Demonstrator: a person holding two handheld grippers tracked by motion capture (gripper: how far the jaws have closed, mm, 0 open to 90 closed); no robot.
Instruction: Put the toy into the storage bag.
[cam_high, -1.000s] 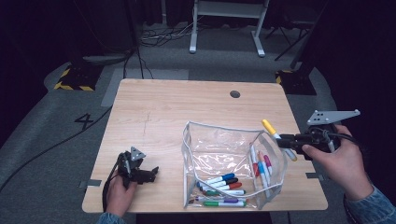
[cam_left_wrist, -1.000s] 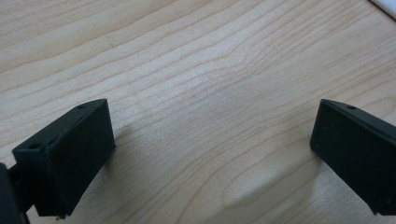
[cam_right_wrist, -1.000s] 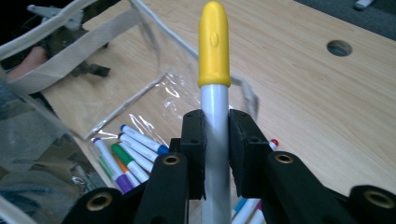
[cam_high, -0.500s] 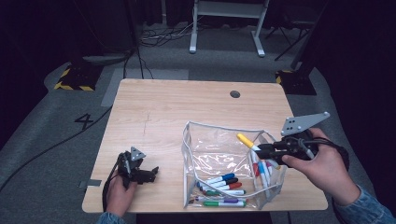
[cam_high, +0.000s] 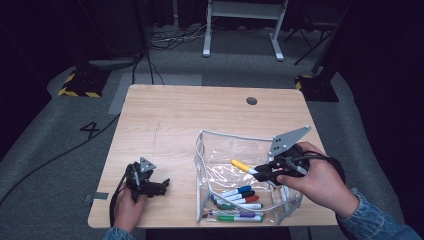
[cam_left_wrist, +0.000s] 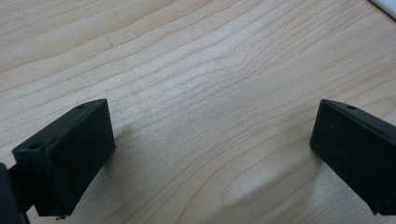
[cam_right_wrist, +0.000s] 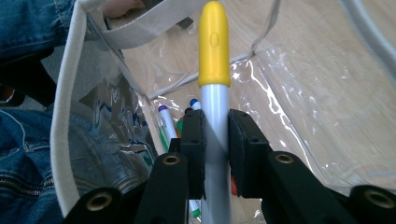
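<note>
A clear plastic pouch (cam_high: 225, 150) with a pale fabric rim (cam_right_wrist: 65, 116) stands open on the wooden table (cam_high: 190, 115). Several coloured markers (cam_high: 240, 197) lie in its bottom. My right gripper (cam_high: 261, 172) hovers over the pouch's right side, shut on a yellow-capped marker (cam_high: 241, 166) whose cap (cam_right_wrist: 214, 44) points left across the opening. Both pads (cam_right_wrist: 194, 149) press the grey barrel. My left gripper (cam_high: 159, 186) rests near the table's front left corner, open, with bare wood (cam_left_wrist: 210, 116) between its jaws.
A dark round hole (cam_high: 251, 100) sits in the table's far right. Grey floor with cables (cam_high: 50, 160) and a white stand (cam_high: 240, 30) lies beyond the table. A denim sleeve (cam_high: 372, 220) comes in at the lower right.
My right gripper has carried the yellow-capped marker leftward from outside the pouch's right wall to a spot above its inside, sinking slightly. The left gripper has stayed put.
</note>
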